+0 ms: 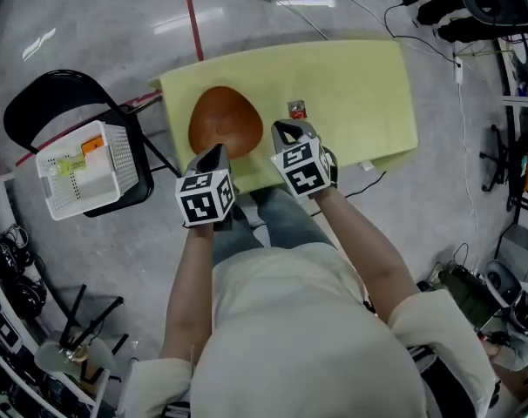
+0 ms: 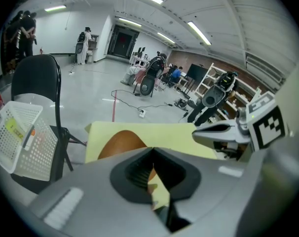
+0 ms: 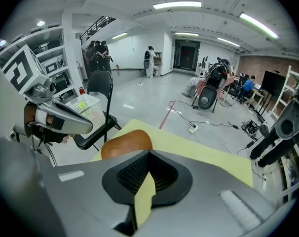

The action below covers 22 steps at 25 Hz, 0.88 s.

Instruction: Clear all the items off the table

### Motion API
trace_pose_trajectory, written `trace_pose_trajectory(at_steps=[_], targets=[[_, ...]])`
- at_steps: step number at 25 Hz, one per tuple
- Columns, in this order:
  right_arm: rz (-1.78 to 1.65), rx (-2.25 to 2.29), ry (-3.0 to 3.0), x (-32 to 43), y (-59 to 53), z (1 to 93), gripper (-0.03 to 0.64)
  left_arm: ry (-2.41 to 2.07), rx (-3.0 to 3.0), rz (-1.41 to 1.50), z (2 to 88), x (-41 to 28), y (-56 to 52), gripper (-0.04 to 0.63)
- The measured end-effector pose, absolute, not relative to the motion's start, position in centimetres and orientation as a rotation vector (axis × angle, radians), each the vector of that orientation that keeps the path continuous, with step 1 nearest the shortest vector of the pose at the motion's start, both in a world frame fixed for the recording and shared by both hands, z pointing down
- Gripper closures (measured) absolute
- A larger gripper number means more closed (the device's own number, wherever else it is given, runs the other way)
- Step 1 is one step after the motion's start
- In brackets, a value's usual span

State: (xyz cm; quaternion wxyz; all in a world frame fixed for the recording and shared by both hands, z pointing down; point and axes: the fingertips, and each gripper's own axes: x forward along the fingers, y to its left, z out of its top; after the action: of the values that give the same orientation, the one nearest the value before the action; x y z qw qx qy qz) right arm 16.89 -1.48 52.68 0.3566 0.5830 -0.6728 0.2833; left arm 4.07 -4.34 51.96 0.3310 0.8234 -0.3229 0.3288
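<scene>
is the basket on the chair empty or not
Not empty: the white basket on the black chair holds a yellow item and an orange item.

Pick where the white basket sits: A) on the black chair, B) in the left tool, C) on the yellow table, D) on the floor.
A: the white basket rests on the seat of the black chair, beside the left end of the yellow table, not on it.

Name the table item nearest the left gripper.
The large brown oval dish, just ahead of the left gripper; the small red item sits farther right.
</scene>
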Motion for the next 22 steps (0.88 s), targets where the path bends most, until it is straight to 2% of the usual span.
trace_pose_trajectory(at_steps=[8,15,22], targets=[[0.763,1.500,-1.660,23.9,1.1,57.0,0.618,-0.799,2.142,0.916,55.2,9.6,-2.3,0.586],[0.777,1.436,-1.611,27.1,2.3,62.4,0.617,-0.765,2.104,0.957,59.1,12.7,-1.0,0.586],[0.805,1.371,-1.616,28.6,1.9,67.3,0.522,-0.757,2.084,1.002,62.2,14.6,-0.5,0.586]])
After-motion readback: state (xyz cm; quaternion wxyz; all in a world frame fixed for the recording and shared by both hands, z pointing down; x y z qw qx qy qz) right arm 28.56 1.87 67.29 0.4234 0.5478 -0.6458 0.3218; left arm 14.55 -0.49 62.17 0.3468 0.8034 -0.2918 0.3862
